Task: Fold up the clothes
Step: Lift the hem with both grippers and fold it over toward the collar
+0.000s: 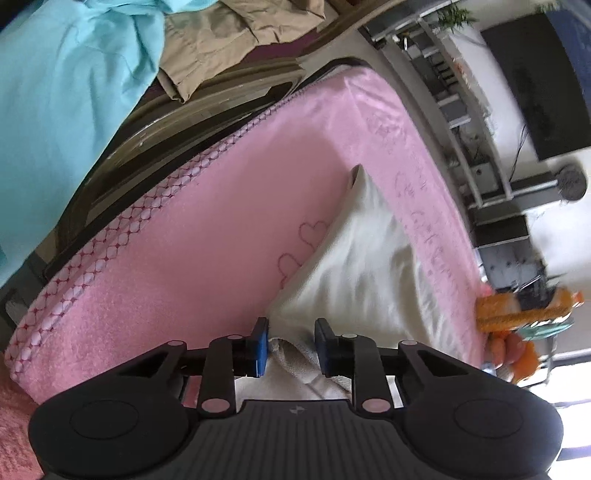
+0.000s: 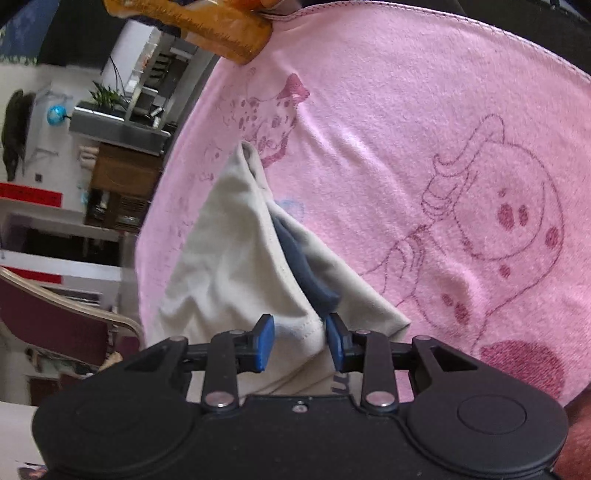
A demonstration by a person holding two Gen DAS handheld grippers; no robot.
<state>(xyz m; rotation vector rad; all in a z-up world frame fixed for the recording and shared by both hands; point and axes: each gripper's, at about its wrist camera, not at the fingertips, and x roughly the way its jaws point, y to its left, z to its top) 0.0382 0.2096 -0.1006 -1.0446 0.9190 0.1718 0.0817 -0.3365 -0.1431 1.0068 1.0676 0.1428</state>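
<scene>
We take the pink towel (image 1: 207, 236) as our landmark: one towel, spread flat, filling most of both wrist views. It carries a diamond-patterned border along one edge and faint line drawings of cartoon animals on its surface.

Off the towel, past its patterned border in the left wrist view, we count one turquoise cloth (image 1: 66, 110) and one crumpled tan garment (image 1: 221, 44), lying next to each other. Whether they touch we cannot tell.

On the towel lies one cream garment (image 2: 236, 251), the task item, bunched into a peak that rises away from the cameras. In the right wrist view one dark blue-grey band (image 2: 303, 266) shows in a fold of it.

We count two black tongs with blue pads, one per hand. The left gripper (image 1: 290, 341) has cream cloth bunched between its pads at the garment's near corner; the near pad touches it, but a gap shows beside the other pad, so we cannot tell whether it is clenched. The right gripper (image 2: 300, 341) straddles a ridge of the same garment; both pads sit against the cloth, pinching it.

At the towel's far edge we note one orange, ruler-marked object (image 2: 192, 26) and fingers in the left view; too blurred to identify.
</scene>
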